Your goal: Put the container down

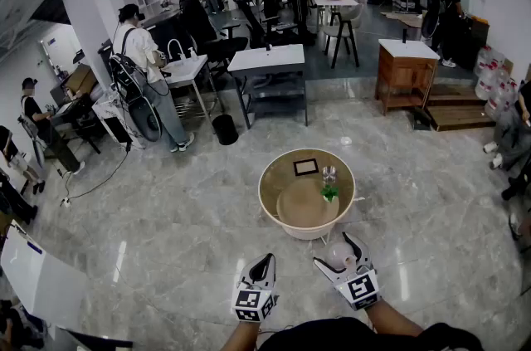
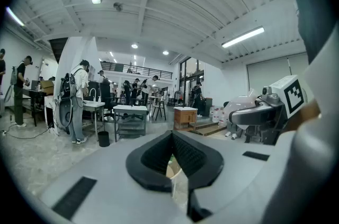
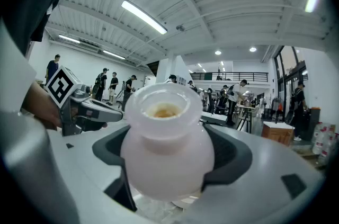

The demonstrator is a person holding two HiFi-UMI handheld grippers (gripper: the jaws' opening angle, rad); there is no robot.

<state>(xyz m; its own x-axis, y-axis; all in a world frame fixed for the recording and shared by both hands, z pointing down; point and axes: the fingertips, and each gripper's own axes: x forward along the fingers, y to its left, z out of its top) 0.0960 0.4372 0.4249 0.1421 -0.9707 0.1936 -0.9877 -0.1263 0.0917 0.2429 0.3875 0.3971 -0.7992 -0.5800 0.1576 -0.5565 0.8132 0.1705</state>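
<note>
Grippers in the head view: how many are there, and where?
2. The left gripper is at bottom centre, jaws together, empty. The right gripper is beside it, holding a white container just short of the round table. No others show.

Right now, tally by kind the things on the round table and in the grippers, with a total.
dark rectangular frame on the round beige table: 1
clear glass: 1
small green leafy sprig: 1
frosted white jar in the right gripper: 1
Total: 4
</note>
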